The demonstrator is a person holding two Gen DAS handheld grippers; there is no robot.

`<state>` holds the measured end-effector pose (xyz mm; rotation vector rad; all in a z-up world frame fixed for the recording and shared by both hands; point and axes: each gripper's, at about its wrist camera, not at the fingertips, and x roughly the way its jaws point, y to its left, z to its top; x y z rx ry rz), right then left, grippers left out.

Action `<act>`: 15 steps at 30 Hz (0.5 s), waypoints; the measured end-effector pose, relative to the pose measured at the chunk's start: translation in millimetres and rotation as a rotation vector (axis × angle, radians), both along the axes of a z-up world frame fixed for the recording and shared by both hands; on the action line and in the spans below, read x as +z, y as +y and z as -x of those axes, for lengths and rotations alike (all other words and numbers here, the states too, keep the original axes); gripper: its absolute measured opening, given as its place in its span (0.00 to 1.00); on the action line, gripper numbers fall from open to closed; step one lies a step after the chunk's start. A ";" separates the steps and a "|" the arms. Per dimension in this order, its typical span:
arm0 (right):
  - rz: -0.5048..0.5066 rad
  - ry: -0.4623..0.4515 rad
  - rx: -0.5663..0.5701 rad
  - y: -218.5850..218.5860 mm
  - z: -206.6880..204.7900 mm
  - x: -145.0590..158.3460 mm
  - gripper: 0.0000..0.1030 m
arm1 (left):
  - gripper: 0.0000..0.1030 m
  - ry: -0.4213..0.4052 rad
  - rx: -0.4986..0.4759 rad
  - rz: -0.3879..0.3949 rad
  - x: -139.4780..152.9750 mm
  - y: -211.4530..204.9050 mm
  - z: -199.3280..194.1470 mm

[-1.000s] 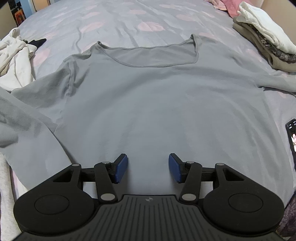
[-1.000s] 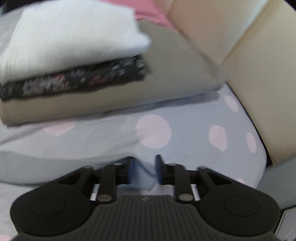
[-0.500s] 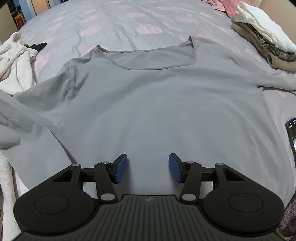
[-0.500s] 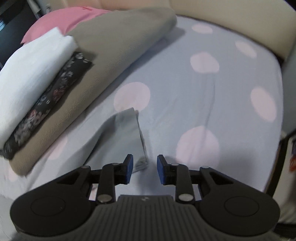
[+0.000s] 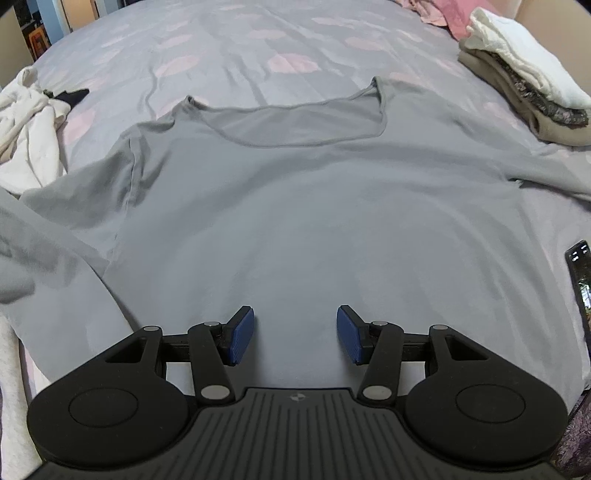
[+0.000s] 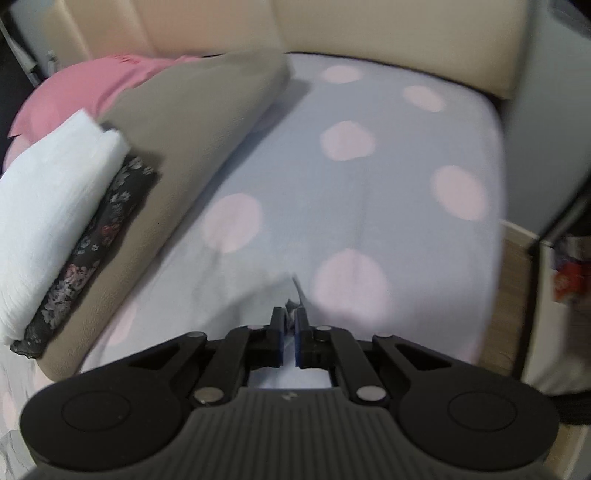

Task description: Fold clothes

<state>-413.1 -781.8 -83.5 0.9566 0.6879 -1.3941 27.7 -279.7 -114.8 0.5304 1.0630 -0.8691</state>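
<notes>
A grey long-sleeved shirt point(image 5: 295, 206) lies flat, front up, on the dotted bed sheet point(image 5: 258, 44), neckline at the far side. My left gripper point(image 5: 295, 334) hovers open over the shirt's lower body, nothing between its blue pads. In the right wrist view, my right gripper point(image 6: 290, 325) points down at the sheet near the bed's corner. Its jaws are closing, with only a narrow slit left. The end of the grey sleeve point(image 6: 291, 303) is pinched between them. The rest of that sleeve is blurred and pale against the sheet.
A folded stack of white, floral and tan clothes point(image 5: 524, 85) point(image 6: 74, 206) sits on the right of the bed. Crumpled white clothes point(image 5: 26, 129) lie at the left. A phone point(image 5: 580, 280) rests by the shirt's right side. A beige headboard point(image 6: 369, 33) and pink pillow point(image 6: 92, 85) stand behind.
My right gripper rolled and shifted along the bed, then its jaws closed on the sleeve end that lay beside them. The left gripper and the shirt body stayed still.
</notes>
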 end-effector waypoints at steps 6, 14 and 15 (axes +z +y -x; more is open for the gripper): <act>-0.040 0.155 0.033 27.8 10.9 -1.1 0.05 | 0.46 -0.010 -0.010 0.047 17.3 1.3 5.1; -0.245 0.294 0.068 46.7 16.0 -45.9 0.06 | 0.47 -0.048 0.000 0.098 38.9 11.6 4.2; -0.234 0.300 0.075 48.3 14.2 -43.3 0.07 | 0.47 -0.054 0.005 0.099 41.1 13.5 3.4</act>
